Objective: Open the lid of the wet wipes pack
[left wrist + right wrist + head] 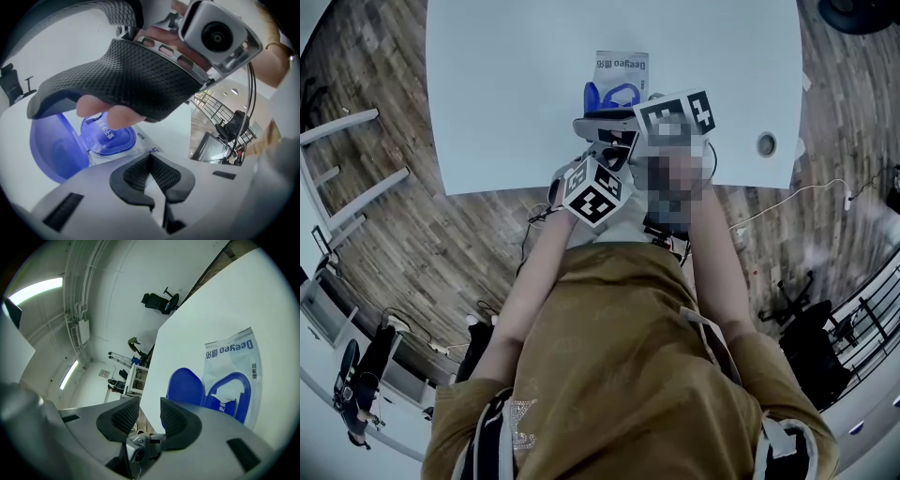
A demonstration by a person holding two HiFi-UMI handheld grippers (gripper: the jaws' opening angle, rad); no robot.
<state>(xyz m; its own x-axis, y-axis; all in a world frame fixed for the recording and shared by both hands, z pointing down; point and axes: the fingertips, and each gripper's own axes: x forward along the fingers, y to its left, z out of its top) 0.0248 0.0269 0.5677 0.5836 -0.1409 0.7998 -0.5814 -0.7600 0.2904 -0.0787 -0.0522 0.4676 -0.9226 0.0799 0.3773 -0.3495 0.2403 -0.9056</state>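
Wet wipes pack (236, 357) flat on table (211, 301), long axis running away from person. Blue lid (185, 387) already open, flipped leftward. Pack lies just ahead of both grippers. Right gripper (150, 404): fingers spread, empty. Left gripper (150, 157): fingers pressed together, empty.

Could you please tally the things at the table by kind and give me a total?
Wet wipes pack, its blue lid flipped open: 1
Grippers, the left gripper shut and empty, the right gripper open and empty: 2
Total: 3
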